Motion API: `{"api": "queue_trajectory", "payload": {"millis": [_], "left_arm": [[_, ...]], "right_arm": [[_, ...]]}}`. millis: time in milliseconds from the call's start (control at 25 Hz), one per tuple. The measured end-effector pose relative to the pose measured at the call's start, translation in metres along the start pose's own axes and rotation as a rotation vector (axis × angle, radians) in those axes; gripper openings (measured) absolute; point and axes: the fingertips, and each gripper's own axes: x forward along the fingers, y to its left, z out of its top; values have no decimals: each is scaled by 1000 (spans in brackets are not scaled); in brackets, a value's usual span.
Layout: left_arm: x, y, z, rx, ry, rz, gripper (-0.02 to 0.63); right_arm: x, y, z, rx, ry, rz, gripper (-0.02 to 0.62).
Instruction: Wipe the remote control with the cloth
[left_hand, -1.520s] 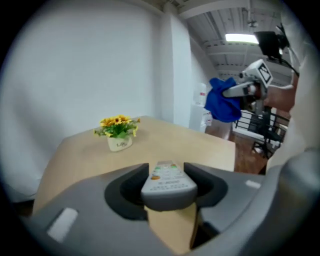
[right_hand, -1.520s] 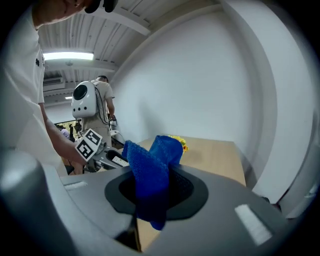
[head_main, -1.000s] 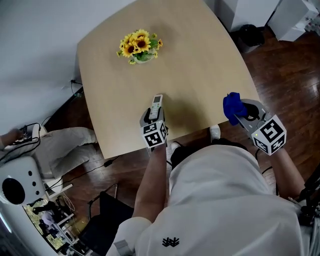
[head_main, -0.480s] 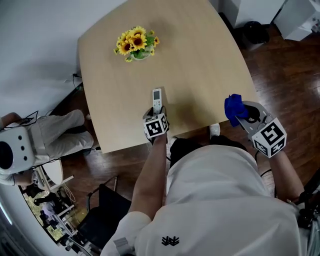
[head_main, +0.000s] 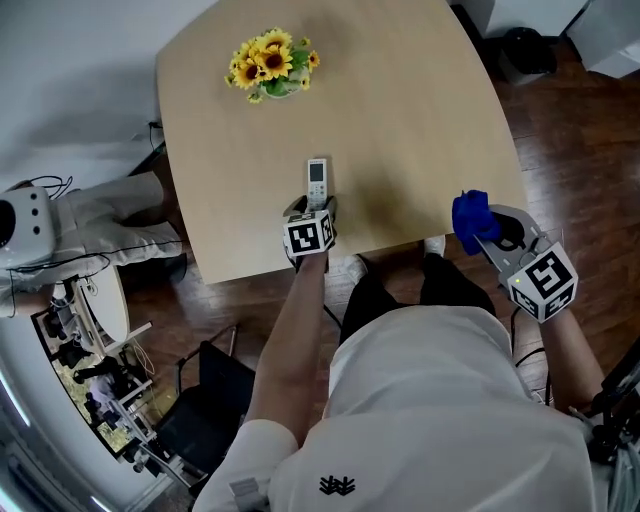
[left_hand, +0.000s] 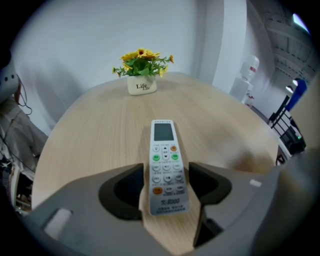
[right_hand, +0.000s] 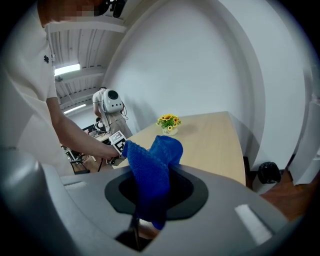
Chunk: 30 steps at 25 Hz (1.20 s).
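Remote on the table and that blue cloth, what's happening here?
A person holds a gripper in each hand. The left gripper's jaws are opening around the white remote control, which lies flat on the wooden table between them, not pinched. The right gripper is clamped on a blue cloth, held near the table's front edge, apart from the remote. No wiping is under way.

Sunflowers on a light wooden table (head_main: 420, 110)

A white pot (left_hand: 142, 86) marked "Life" holds yellow sunflowers (head_main: 270, 62) near the table's far edge. A black bin (head_main: 527, 45) stands on the dark wooden floor (head_main: 585, 160), and a black chair (head_main: 210, 415) stands off the near-left corner.
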Motion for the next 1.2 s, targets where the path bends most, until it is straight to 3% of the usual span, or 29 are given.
{"api": "queue_trajectory", "payload": {"millis": [160, 360, 560, 640, 800, 920, 1040, 1200], "left_arm": [[-14, -4, -2, 58, -17, -3, 302], [-58, -3, -29, 245, -95, 62, 302], [-89, 4, -125, 255, -82, -1, 300], [-101, 7, -173, 267, -104, -22, 261], [-122, 6, -268, 296, -158, -106, 253], [-154, 7, -320, 282, -195, -184, 253], [-205, 17, -374, 248, -221, -267, 222], [-260, 40, -420, 209, -279, -310, 213]], "right_arm": [[9, 3, -18, 10, 4, 26, 78], [19, 23, -44, 22, 5, 25, 78], [18, 74, -62, -6, 10, 0, 78], [15, 103, -75, -39, 22, -16, 78], [4, 172, -103, -122, 27, -74, 78], [-7, 235, -121, -122, 25, -127, 78], [-21, 319, -141, -102, 28, -119, 78], [-44, 389, -147, -163, 47, -118, 78]]}}
